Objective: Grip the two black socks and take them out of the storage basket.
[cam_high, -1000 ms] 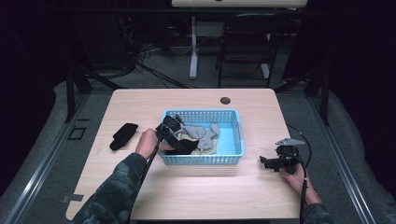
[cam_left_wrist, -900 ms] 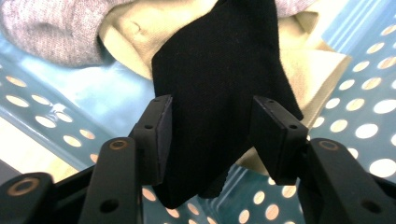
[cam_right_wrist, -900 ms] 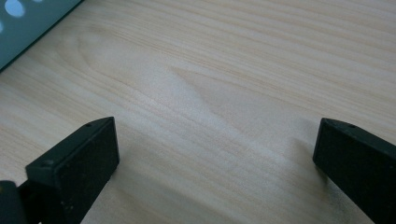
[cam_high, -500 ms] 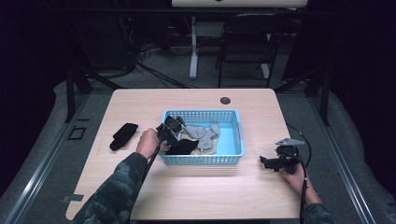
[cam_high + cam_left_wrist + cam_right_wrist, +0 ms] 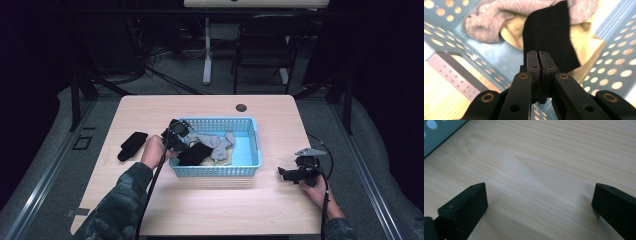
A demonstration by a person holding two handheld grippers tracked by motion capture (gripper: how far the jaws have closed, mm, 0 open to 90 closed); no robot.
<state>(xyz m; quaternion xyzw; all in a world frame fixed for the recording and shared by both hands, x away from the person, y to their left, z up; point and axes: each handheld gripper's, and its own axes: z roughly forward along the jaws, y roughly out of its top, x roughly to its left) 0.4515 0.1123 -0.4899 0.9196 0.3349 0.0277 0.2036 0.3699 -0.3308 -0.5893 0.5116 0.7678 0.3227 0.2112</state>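
No writing is legible; left gripper (image 5: 539,53) jaws pinch the black sock (image 5: 549,32), right gripper (image 5: 539,202) jaws gape.

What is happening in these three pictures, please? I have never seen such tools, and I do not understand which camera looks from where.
A person sits at a wooden table and holds a hand-held gripper in each hand: a tool with two black jaws. One picture is taken from above the table. The other two come from cameras riding on each tool, looking along its jaws.

On the table stand a blue basket of socks, and a black sock beside it. The left hand-held gripper reaches into the basket, its jaws shut on a black sock there, above a grey sock. The right hand-held gripper waits open over bare wood.
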